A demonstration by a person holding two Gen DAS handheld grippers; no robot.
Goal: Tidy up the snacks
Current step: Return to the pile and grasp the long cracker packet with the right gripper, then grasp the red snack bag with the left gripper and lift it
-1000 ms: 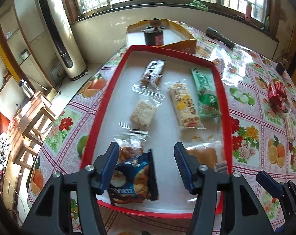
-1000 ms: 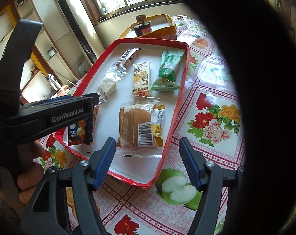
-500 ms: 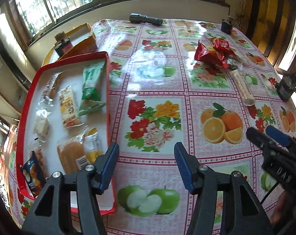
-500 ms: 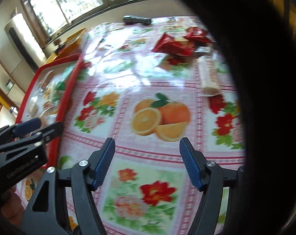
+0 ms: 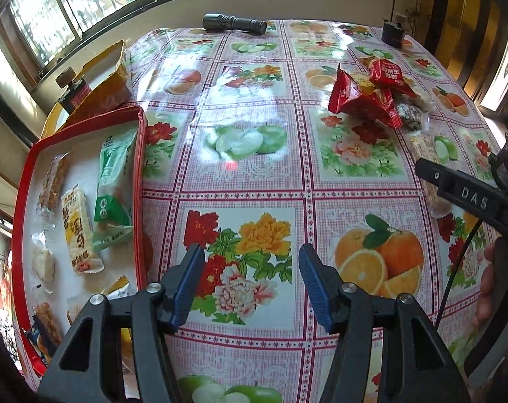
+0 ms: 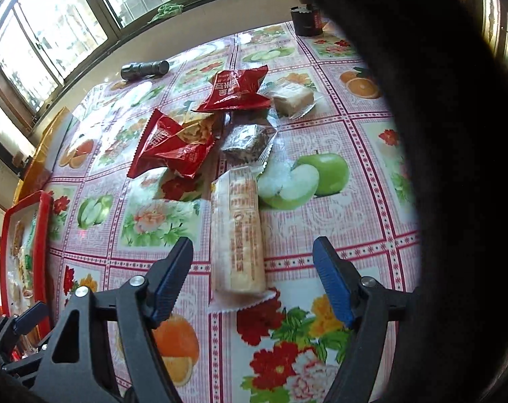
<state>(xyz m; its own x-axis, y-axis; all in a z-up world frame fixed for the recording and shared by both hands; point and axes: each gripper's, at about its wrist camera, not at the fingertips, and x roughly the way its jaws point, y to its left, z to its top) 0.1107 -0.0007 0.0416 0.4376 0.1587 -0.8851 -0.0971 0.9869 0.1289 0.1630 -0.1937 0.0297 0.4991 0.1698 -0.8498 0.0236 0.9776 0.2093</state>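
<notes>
A red tray [image 5: 140,181] at the left holds several wrapped snacks, among them a green packet [image 5: 114,181] and a yellow bar [image 5: 77,231]. Loose snacks lie on the fruit-print tablecloth: two red packets [image 6: 235,89], a dark square snack [image 6: 247,141], a pale cake [image 6: 292,97] and a long cracker roll [image 6: 237,231]. My right gripper [image 6: 252,268] hovers over the near end of the roll, its jaws opening, the pads clear of the wrapper. My left gripper [image 5: 250,275] is open and empty over bare cloth right of the tray.
A black flashlight [image 5: 234,23] lies at the table's far edge, a small dark jar [image 6: 306,21] at the far right corner. A yellow bag with a dark bottle [image 5: 96,84] stands behind the tray. A dark blur covers the right side of the right wrist view.
Both grippers have swung right, away from the tray. The left one now sits over bare cloth, the right one over the loose snack pile with slightly wider jaws.
</notes>
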